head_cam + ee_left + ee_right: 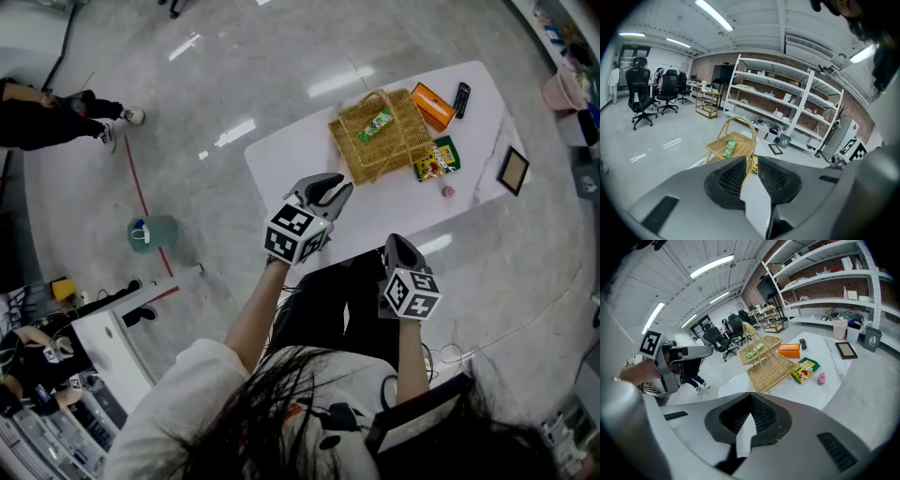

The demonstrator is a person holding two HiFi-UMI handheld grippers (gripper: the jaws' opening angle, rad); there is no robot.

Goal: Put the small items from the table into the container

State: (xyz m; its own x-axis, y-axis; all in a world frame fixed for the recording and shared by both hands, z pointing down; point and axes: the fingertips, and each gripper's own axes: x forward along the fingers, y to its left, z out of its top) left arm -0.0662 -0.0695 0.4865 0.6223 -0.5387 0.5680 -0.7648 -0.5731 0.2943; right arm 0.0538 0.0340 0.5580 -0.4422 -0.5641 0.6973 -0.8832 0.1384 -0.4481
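Wicker basket (pixel 394 155) with a looped handle stands on the white tabletop (pixel 291 155), and a green packet (pixel 376 123) lies inside it. Just beside the basket on the far side lies an orange box (pixel 433 105), with a black remote (pixel 461 98) next to that. Against the basket's right side rests a yellow-and-green snack bag (pixel 437 159), and a small pink item (pixel 448 191) sits on the tabletop near the bag. A dark picture frame (pixel 513 171) lies close to the tabletop's right edge.

Left gripper (pixel 330 190) hangs at the tabletop's near edge, short of the basket, its jaws a little spread with nothing between them. Right gripper (pixel 398 242) is held nearer the person, off the tabletop, its jaws pressed together and empty.
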